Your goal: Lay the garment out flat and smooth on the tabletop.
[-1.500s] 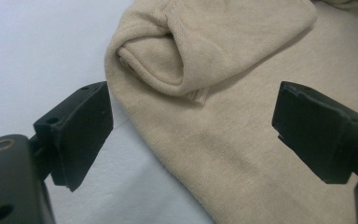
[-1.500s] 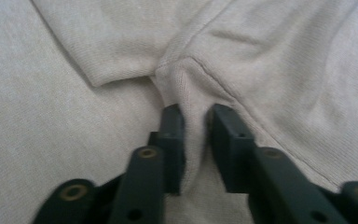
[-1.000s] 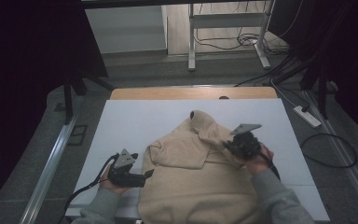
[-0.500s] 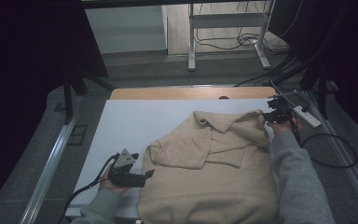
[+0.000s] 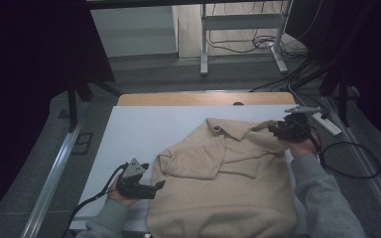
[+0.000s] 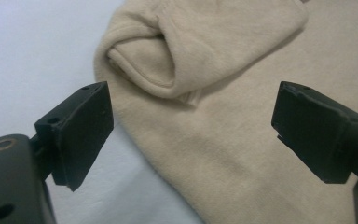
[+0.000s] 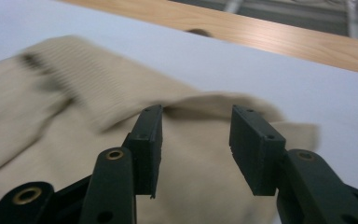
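Here, in the high view, a beige knitted sweater [image 5: 228,183] lies spread on the white-topped bench [image 5: 144,129], its collar toward the far edge and 1 sleeve folded across the chest. The left tool [image 5: 159,184] rests just beside the sweater's near-left edge; the right tool [image 5: 273,129] sits at the far-right shoulder.

In the left gripper view, the left tool [image 6: 191,135] is spread wide, nothing between its jaws, above the body fabric below the folded sleeve cuff [image 6: 144,60].

In the right gripper view, the right tool [image 7: 196,140] is released too, jaws apart over the sweater's shoulder edge.

Judging by this, folding seems barely begun: 1 sleeve is in, and the other side and the body are left.
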Demonstrator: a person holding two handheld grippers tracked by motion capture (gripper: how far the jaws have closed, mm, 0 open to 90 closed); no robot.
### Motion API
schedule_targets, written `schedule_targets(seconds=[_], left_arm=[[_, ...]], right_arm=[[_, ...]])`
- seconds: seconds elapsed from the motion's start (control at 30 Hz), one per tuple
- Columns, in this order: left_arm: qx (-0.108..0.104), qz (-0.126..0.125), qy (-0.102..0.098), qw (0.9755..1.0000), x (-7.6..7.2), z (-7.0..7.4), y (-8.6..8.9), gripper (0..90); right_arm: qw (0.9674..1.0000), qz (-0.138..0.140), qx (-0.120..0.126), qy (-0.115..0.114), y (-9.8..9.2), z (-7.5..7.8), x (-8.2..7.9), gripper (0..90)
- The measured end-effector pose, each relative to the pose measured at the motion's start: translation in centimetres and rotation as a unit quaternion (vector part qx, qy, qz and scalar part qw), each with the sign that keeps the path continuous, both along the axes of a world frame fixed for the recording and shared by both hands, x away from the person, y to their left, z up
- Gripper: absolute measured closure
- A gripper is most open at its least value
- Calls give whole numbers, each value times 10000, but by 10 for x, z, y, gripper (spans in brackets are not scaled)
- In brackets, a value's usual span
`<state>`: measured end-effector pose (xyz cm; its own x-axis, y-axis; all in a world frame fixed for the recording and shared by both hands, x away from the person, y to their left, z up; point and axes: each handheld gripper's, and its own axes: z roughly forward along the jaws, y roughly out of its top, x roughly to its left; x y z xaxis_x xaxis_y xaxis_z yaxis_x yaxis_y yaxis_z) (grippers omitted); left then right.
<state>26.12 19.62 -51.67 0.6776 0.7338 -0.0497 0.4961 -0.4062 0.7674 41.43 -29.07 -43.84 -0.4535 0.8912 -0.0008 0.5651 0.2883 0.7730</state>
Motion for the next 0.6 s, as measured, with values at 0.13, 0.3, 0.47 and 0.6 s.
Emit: schedule_targets(seconds=[0.13,0.3,0.47,0.6], left_arm=[[-2,-50,1,10000,-1,0,-5,127],[32,-88,-37,9999,-2,1,-10,127],[151,-217,-38,9996,-2,2,-16,127],[184,-254,-67,9995,-3,2,-19,127]], right_arm=[[9984,541,76,118,12,-7,-34,526],[9948,994,72,219,22,-22,-71,499],[9908,1268,326,345,20,-40,-102,486],[9887,1388,375,419,15,-52,-117,478]])
